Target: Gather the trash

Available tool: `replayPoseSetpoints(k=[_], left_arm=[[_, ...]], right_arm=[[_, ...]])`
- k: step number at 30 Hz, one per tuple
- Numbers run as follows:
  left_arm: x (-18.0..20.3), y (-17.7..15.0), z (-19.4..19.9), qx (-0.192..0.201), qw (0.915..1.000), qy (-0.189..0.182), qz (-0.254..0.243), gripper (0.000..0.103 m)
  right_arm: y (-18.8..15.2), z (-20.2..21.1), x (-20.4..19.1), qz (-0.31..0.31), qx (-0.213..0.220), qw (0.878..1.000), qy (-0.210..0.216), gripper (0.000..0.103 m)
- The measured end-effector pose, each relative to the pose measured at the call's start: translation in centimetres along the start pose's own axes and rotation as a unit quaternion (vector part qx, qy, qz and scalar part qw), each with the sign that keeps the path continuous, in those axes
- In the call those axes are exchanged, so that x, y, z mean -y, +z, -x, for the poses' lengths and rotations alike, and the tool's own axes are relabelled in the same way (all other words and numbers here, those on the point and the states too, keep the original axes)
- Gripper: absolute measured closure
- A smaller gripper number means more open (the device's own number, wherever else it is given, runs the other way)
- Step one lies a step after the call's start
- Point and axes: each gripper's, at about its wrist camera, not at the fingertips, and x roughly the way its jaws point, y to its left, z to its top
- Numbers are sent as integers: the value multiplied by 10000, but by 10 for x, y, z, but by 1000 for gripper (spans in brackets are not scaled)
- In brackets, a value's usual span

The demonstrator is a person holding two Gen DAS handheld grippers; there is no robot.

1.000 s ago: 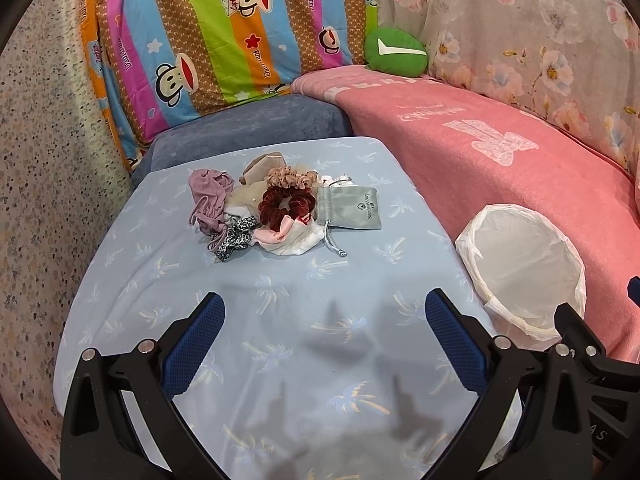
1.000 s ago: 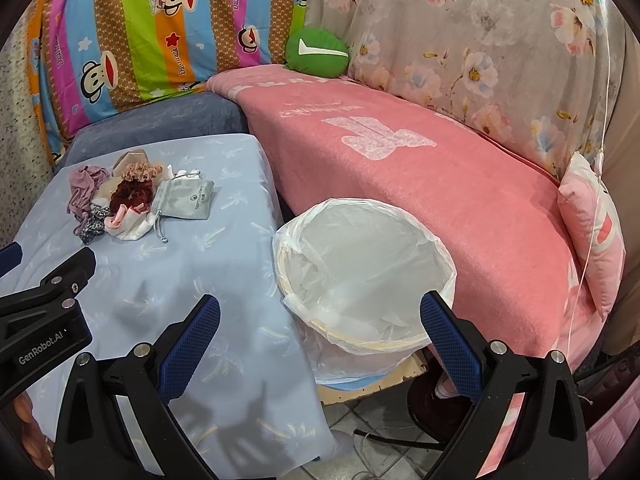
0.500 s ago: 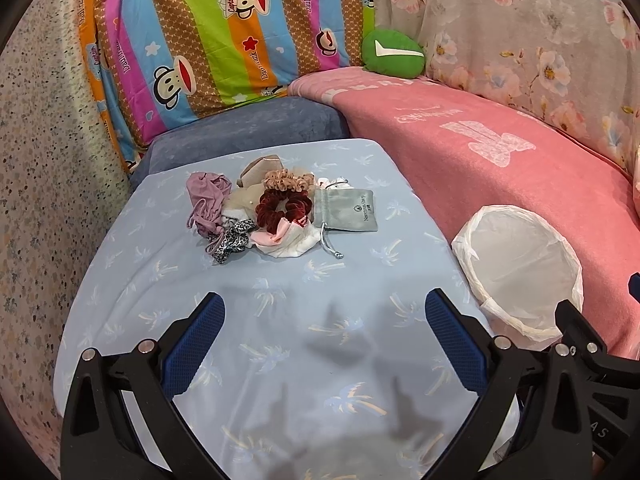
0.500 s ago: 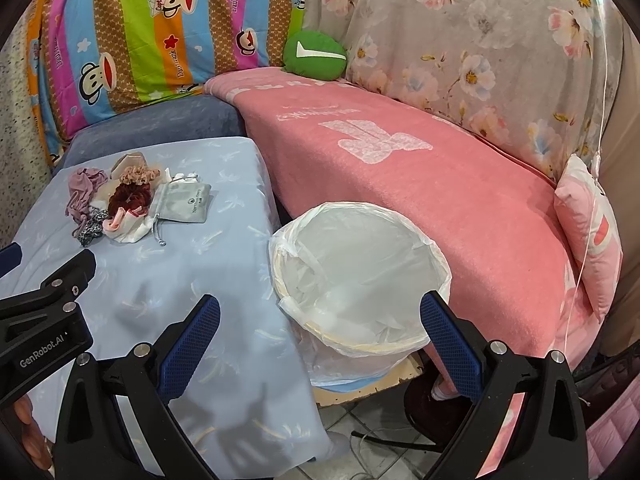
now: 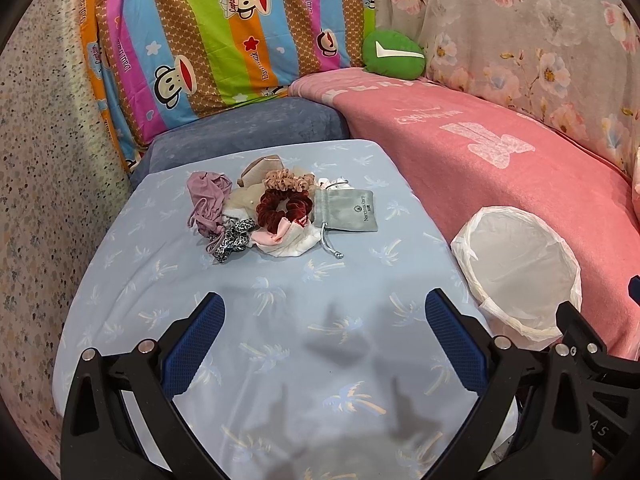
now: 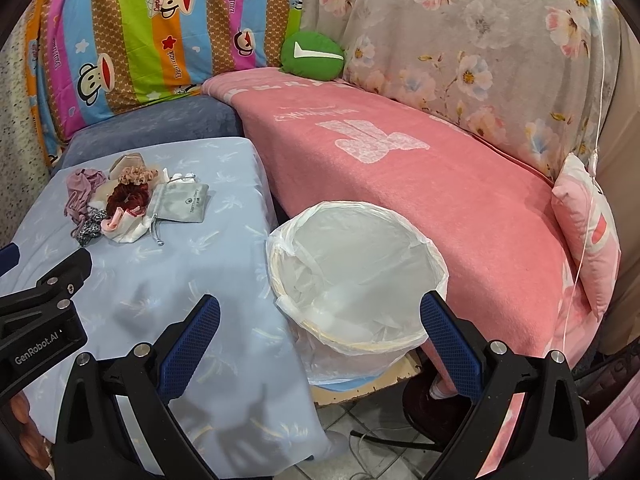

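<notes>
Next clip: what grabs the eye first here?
A small pile of scrunchies and cloth scraps, with a grey pouch at its right edge, sits on the pale blue table. Right of the table stands a bin lined with a white bag, against the pink sofa. Both grippers, left and right, hover with jaws wide, holding nothing.

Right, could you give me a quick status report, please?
Left gripper and right gripper open, empty. Trash pile untouched on blue cloth. Lined bin clear, nothing blocking.
</notes>
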Motion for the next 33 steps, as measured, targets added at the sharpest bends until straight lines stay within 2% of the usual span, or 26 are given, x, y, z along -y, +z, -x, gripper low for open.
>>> replayPoseSetpoints(k=[33], left_arm=[[4,-1,4,69,10000,-62,13,7]], right_arm=[[-2,3,5,-16,42,10000,-37,6]])
